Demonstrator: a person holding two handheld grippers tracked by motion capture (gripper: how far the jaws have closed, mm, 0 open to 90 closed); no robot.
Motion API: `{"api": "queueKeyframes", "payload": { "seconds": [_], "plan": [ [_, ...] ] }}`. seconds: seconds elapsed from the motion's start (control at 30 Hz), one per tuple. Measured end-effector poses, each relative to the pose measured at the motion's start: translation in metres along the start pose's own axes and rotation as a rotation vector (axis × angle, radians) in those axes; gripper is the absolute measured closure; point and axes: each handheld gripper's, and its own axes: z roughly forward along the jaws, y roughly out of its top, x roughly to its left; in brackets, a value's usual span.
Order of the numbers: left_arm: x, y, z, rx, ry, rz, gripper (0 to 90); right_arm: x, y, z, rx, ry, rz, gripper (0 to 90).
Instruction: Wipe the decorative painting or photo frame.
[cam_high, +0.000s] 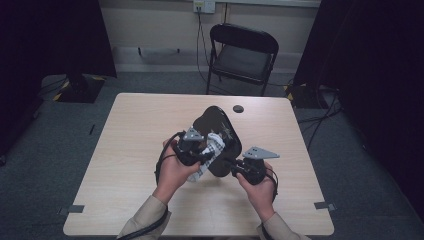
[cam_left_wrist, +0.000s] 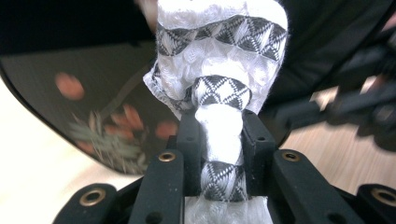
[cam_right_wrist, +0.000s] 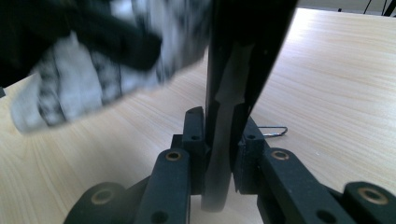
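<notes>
A black oval tray (cam_high: 216, 126) with an orange flower pattern (cam_left_wrist: 93, 109) is held up on edge above the table. My right gripper (cam_high: 233, 168) is shut on its near rim; in the right gripper view the jaws (cam_right_wrist: 223, 133) pinch the thin black edge (cam_right_wrist: 243, 51). A white cloth with black diamond bands (cam_high: 212, 151) is bunched in my left gripper (cam_high: 204, 153), which is shut on it (cam_left_wrist: 220, 140). The cloth (cam_left_wrist: 219, 51) lies against the tray's face. It shows blurred in the right gripper view (cam_right_wrist: 79, 88).
The pale wooden table (cam_high: 135, 145) carries a small dark round object (cam_high: 238, 108) near its far edge. A wire clip (cam_right_wrist: 273, 131) lies on the table by the right gripper. A black folding chair (cam_high: 243, 52) stands beyond the table, with cables on the floor.
</notes>
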Motion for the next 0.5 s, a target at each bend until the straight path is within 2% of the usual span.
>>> {"api": "queueKeyframes", "payload": {
  "seconds": [0.23, 0.33, 0.37, 0.5],
  "plan": [
    [0.002, -0.036, 0.023, 0.058, -0.011, -0.048, 73.1, 0.0, 0.0, 0.0, 0.001, 0.002, 0.0, 78.4],
    [0.002, -0.048, 0.031, 0.066, -0.011, -0.062, 73.1, 0.0, 0.0, 0.0, 0.0, 0.004, -0.001, 78.2],
    [0.002, -0.053, 0.034, 0.089, -0.015, -0.07, 73.2, 0.0, 0.0, 0.0, -0.001, 0.004, -0.001, 78.2],
    [0.002, -0.069, 0.046, 0.131, -0.012, -0.084, 73.3, -0.001, -0.001, -0.001, 0.001, 0.005, 0.003, 78.1]
  ]
}}
